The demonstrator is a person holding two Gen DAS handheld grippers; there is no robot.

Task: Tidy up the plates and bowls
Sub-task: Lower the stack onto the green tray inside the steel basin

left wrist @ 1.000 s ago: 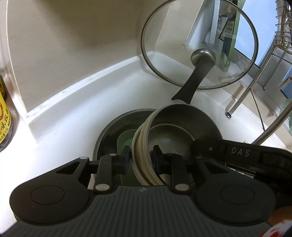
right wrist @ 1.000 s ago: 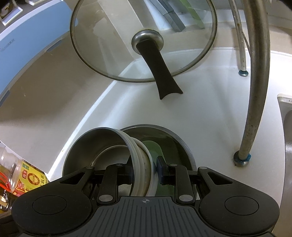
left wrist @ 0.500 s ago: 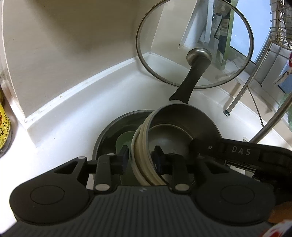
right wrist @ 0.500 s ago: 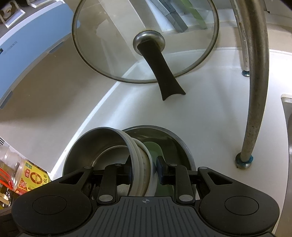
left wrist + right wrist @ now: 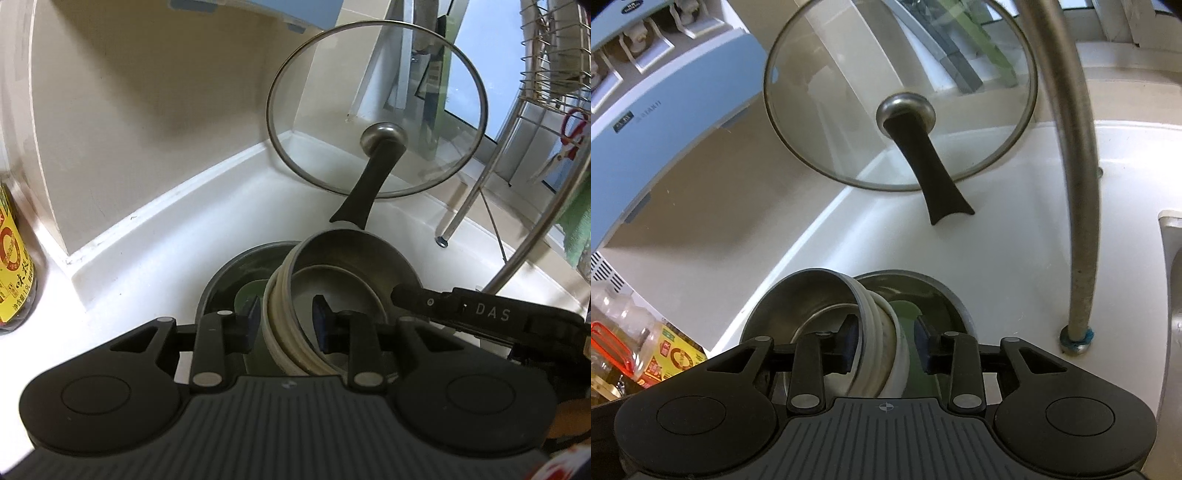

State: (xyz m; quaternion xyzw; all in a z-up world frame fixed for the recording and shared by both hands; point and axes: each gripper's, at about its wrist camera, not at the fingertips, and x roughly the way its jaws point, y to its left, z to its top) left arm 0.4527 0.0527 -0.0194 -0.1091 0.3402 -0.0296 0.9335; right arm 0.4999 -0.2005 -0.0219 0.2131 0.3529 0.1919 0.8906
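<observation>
On the white worktop (image 5: 155, 236), a sauce bottle (image 5: 14, 258) stands at nine o'clock. Left tool (image 5: 284, 317) and right tool (image 5: 884, 339) each stand parted, straddling the tilted stack of bowls (image 5: 291, 332) leaning in a dark pan (image 5: 236, 273). A glass lid (image 5: 376, 129) stands at one o'clock.

Nested steel bowl (image 5: 347, 258) and cream bowls (image 5: 280, 332) tilt on edge.

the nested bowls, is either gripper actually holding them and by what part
Neither grips now: the left gripper and right gripper straddle the rims of the nested bowls from opposite sides, jaws open with gaps showing.
</observation>
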